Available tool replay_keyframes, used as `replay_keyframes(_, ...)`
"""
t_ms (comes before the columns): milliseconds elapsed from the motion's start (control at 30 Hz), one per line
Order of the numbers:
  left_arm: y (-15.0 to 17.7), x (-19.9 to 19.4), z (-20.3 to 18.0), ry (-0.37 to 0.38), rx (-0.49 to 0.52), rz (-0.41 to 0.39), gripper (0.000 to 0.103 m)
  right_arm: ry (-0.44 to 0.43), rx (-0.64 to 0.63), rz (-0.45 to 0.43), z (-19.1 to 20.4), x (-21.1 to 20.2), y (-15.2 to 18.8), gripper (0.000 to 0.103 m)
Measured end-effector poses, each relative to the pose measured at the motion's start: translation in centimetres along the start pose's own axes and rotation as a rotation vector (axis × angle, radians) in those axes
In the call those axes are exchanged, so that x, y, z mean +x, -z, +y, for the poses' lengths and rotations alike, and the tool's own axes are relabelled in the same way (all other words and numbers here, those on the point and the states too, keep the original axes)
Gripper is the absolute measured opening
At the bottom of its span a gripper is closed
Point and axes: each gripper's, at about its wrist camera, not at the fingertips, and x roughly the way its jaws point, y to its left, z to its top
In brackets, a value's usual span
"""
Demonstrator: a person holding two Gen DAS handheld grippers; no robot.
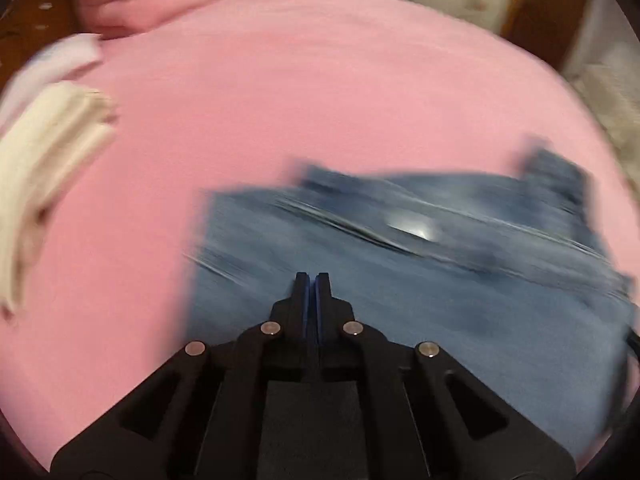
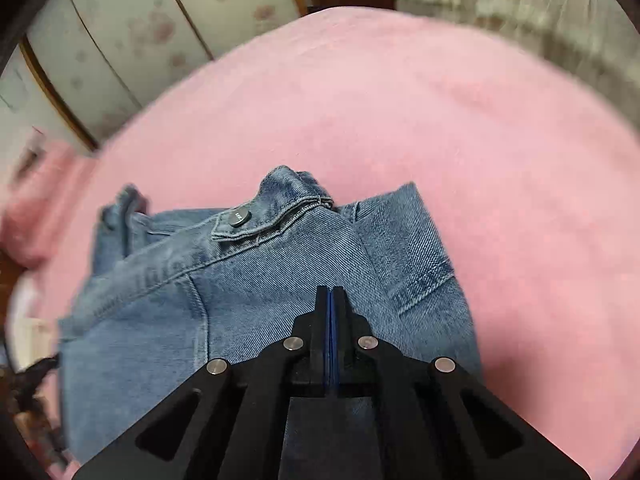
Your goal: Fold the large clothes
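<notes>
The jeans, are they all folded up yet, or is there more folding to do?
Nearly, it seems. The jeans lie on the pink bed cover as a compact bundle, waistband button on top, so some folding looks done. Nothing is in hand: the left gripper and right gripper are both shut and empty above the denim. Perhaps tidying or stacking near the cream clothes is left.

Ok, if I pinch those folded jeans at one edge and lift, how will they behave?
The jeans look like thick denim in stacked layers, so probably heavy for their size. Held by one edge, they would likely droop and unfold. The fuzzy pink blanket may drag on them if pushed.
</notes>
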Motion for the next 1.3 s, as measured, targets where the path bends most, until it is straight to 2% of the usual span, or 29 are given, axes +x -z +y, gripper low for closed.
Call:
replay_keyframes(67,1.8,-1.4,-3.0,0.138,0.017,0.04,0.0,-0.332,0.012,0.101,3.9,-0.2,1.1,0.0)
replay_keyframes(133,3.7,-1.8,-6.4,0.238,0.016,0.087,0.0,-0.505,0.026,0.207,7.2,0.2,3.1,0.0)
replay_keyframes(167,4.7,-1.4,-7.7,0.289,-0.008,0.127,0.0,-0.562,0.028,0.267,8.9,0.6,4.5,0.0)
replay_keyframes(233,6.6,-0.5,-9.0,0.304,-0.031,0.19,0.0,-0.604,0.042,0.349,10.7,1.7,6.7,0.0)
replay_keyframes(300,7.2,0.0,-9.1,0.234,-0.02,0.159,0.0,-0.609,0.054,0.394,11.2,2.9,8.7,0.001)
replay_keyframes(333,7.2,0.1,-8.8,0.22,-0.017,0.144,0.0,-0.621,0.071,0.377,10.8,3.2,9.2,0.0)
replay_keyframes(400,7.0,0.1,-7.7,0.199,-0.02,0.136,0.001,-0.66,0.079,0.4,9.5,4.0,9.2,0.0)
replay_keyframes(467,6.2,-0.4,-6.1,0.149,0.004,0.124,0.001,-0.609,0.039,0.391,7.5,3.5,8.2,0.0)
replay_keyframes(533,6.0,-1.8,-3.9,0.108,-0.033,0.118,0.001,-0.504,-0.038,0.325,5.2,2.3,7.0,0.0)
replay_keyframes(600,4.8,-2.7,0.0,-0.103,-0.068,0.093,0.001,-0.341,-0.068,0.256,1.1,0.6,5.5,0.0)
replay_keyframes(633,4.5,-2.8,2.3,-0.243,-0.075,0.082,0.001,-0.335,-0.05,0.234,-1.5,-0.2,4.9,0.0)
replay_keyframes(667,4.5,-2.6,4.3,-0.323,-0.083,0.083,0.001,-0.266,-0.023,0.222,-3.8,-0.5,4.4,0.0)
replay_keyframes(700,4.7,-2.0,7.0,-0.379,-0.1,0.106,0.001,-0.225,0.027,0.207,-6.6,-1.1,3.9,0.0)
replay_keyframes(733,4.9,-1.6,9.3,-0.358,-0.124,0.13,0.001,-0.217,0.056,0.205,-8.2,-1.3,3.6,0.0)
replay_keyframes(767,5.0,-1.5,10.5,-0.394,-0.134,0.138,0.001,-0.19,0.069,0.201,-9.3,-1.6,3.4,0.0)
replay_keyframes(800,5.1,-1.1,11.5,-0.467,-0.131,0.198,0.001,-0.177,0.076,0.202,-9.9,-1.8,3.3,0.0)
replay_keyframes(833,5.2,-1.3,12.0,-0.453,-0.135,0.205,0.001,-0.16,0.072,0.204,-9.9,-1.9,3.4,0.0)
replay_keyframes(900,5.3,-2.7,11.4,-0.458,-0.145,0.18,0.001,-0.017,0.033,0.181,-7.3,-2.4,3.6,0.0)
replay_keyframes(933,5.5,-3.8,10.4,-0.455,-0.149,0.15,0.001,0.05,0.025,0.169,-5.1,-2.5,3.6,0.0)
replay_keyframes(967,5.7,-5.4,8.8,-0.441,-0.134,0.089,0.001,0.071,0.031,0.162,-3.9,-2.9,4.0,0.0)
replay_keyframes(1000,5.9,-6.6,7.2,-0.398,-0.112,0.045,0.001,0.022,0.061,0.173,-2.0,-3.2,4.7,0.0)
replay_keyframes(1067,6.6,-8.4,3.8,-0.273,-0.075,0.013,0.001,-0.179,0.127,0.247,1.8,-3.4,7.0,0.0)
replay_keyframes(1100,7.2,-8.7,1.8,-0.177,-0.054,0.039,0.001,-0.272,0.136,0.306,4.2,-3.3,8.5,0.0)
replay_keyframes(1167,8.3,-8.6,-0.8,-0.04,-0.031,0.118,0.001,-0.395,0.103,0.385,8.2,-3.3,11.1,0.0)
replay_keyframes(1233,9.0,-7.3,-3.1,0.062,-0.017,0.206,0.001,-0.429,0.031,0.398,11.7,-3.5,13.1,0.0)
replay_keyframes(1300,9.3,-6.3,-4.6,0.07,0.015,0.244,0.001,-0.444,0.014,0.376,13.3,-3.7,13.8,0.0)
